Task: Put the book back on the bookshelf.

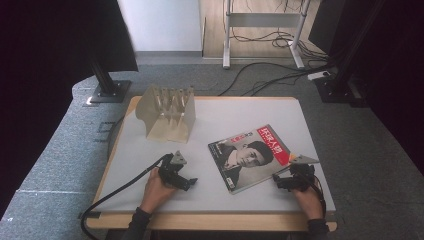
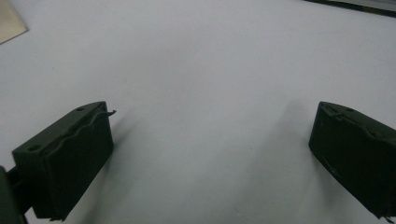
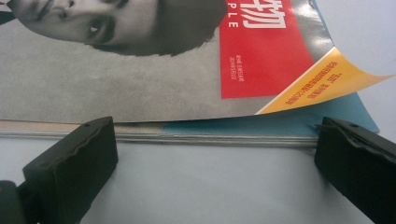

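A magazine (image 1: pixel 250 156) with a grey portrait cover and a red title block lies flat on the right half of the white table (image 1: pixel 240 115). Its open edge (image 3: pixel 196 135) faces my right gripper (image 3: pixel 215 158), and the cover's orange corner (image 3: pixel 327 84) curls upward. The right gripper (image 1: pixel 292 179) stands open just short of that edge, nothing between its jaws. My left gripper (image 1: pixel 181 176) rests low over bare table left of the magazine, jaws wide open (image 2: pixel 210 158) and empty.
A beige slotted rack (image 1: pixel 167 112) stands at the back left of the table. Its corner (image 2: pixel 11 23) peeks into the left gripper view. A cable (image 1: pixel 117 192) trails off the table's front left. Dark stands and floor cables lie beyond the table.
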`<state>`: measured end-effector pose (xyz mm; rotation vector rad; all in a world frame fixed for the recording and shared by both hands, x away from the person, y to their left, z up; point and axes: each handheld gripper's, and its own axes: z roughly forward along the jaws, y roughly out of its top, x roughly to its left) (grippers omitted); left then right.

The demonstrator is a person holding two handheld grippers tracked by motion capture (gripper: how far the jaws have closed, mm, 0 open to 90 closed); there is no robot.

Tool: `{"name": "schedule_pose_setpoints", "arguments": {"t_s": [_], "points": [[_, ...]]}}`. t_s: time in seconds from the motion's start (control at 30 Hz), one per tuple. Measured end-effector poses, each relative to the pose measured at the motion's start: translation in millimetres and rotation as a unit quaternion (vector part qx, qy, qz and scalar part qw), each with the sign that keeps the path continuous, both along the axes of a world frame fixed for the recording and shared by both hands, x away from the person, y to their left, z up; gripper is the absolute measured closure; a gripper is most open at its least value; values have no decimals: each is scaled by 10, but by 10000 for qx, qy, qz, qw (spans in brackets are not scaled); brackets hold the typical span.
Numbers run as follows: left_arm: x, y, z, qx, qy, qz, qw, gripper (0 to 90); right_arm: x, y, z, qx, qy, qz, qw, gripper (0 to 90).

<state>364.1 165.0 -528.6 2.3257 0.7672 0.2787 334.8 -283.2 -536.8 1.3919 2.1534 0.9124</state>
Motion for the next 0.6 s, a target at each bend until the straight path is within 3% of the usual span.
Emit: {"name": "schedule_pose_setpoints", "arguments": {"t_s": [0.6], "points": [[9,0,8,-23,51,28,10000,0,6,-4,17,-23,52,43,10000,0]]}}
